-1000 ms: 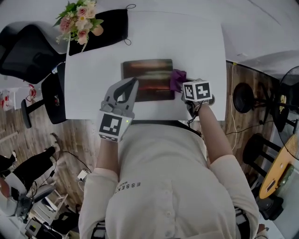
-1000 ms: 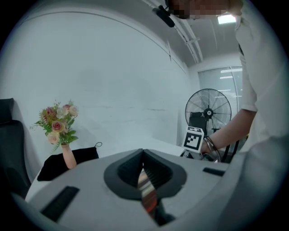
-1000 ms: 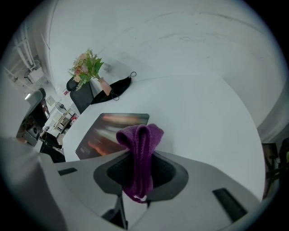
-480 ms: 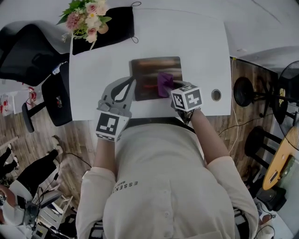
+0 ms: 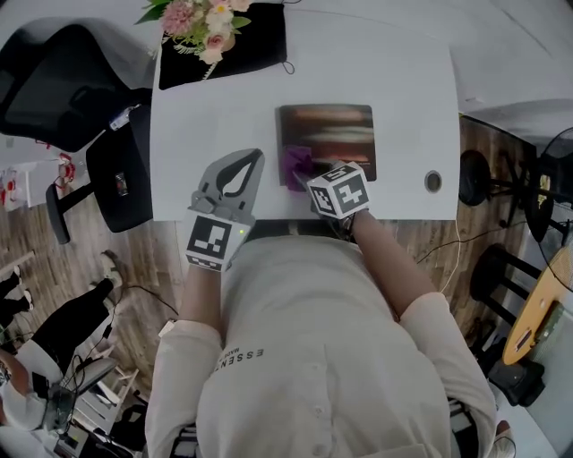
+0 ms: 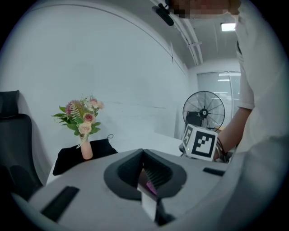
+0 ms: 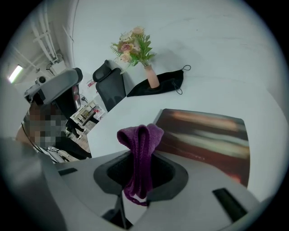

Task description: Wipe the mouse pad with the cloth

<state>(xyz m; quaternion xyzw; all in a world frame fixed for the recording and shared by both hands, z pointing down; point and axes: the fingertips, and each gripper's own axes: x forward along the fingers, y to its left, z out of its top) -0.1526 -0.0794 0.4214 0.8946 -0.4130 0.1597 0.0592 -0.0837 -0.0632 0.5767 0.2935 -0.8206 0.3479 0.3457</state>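
Observation:
The dark mouse pad (image 5: 329, 134) with reddish streaks lies on the white table (image 5: 394, 80). My right gripper (image 5: 309, 177) is shut on a purple cloth (image 5: 296, 165), which rests at the pad's near left corner. In the right gripper view the cloth (image 7: 141, 149) hangs folded out of the jaws, with the pad (image 7: 208, 133) stretching off to the right. My left gripper (image 5: 253, 159) is shut and holds nothing; it hovers over the table just left of the pad. The left gripper view shows the right gripper's marker cube (image 6: 200, 142) close by.
A vase of flowers (image 5: 202, 16) stands on a black pouch (image 5: 231, 45) at the table's far left. A round cable hole (image 5: 433, 182) sits near the right front edge. A black office chair (image 5: 63, 80) stands left of the table, a floor fan (image 6: 203, 112) beyond it.
The right gripper has dragged the cloth leftward across the pad, from its right edge to its near left corner. The left gripper has stayed beside the pad.

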